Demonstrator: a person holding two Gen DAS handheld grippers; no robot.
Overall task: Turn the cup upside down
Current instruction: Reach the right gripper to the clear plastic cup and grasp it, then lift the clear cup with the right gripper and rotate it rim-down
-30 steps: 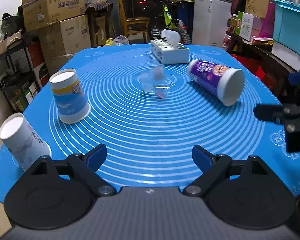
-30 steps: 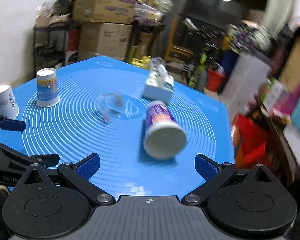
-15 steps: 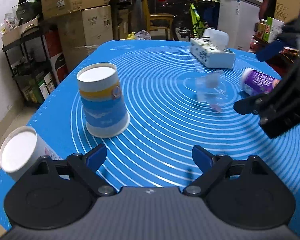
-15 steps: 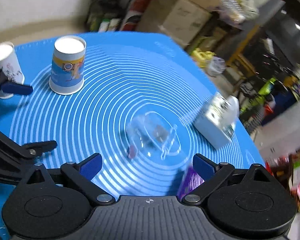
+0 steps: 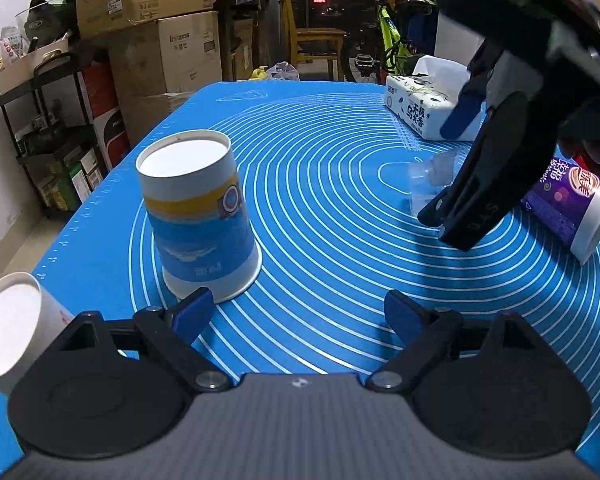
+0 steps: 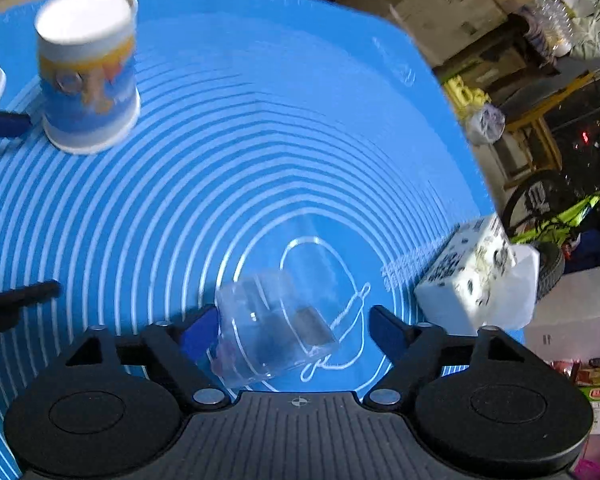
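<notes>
the clear plastic cup [image 6: 274,328] lies on its side at the middle of the blue mat [image 6: 260,140], between the spread fingers of the right gripper [image 6: 290,330] (not yet gripped). flip not begun. left gripper [image 5: 298,314] hangs released, empty, beside an already inverted blue paper cup [image 5: 200,216].

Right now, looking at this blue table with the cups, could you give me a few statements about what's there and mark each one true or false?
1. The blue-and-yellow paper cup stands mouth down on the blue mat. True.
2. The purple cup stands upright. False: it lies on its side.
3. The clear plastic cup lies between the open fingers of the right gripper. True.
4. The left gripper is clamped on the blue-and-yellow paper cup. False: it is open, with one fingertip beside the cup's base.
5. The tissue pack sits on top of the purple cup. False: it rests on the mat, apart from it.
</notes>
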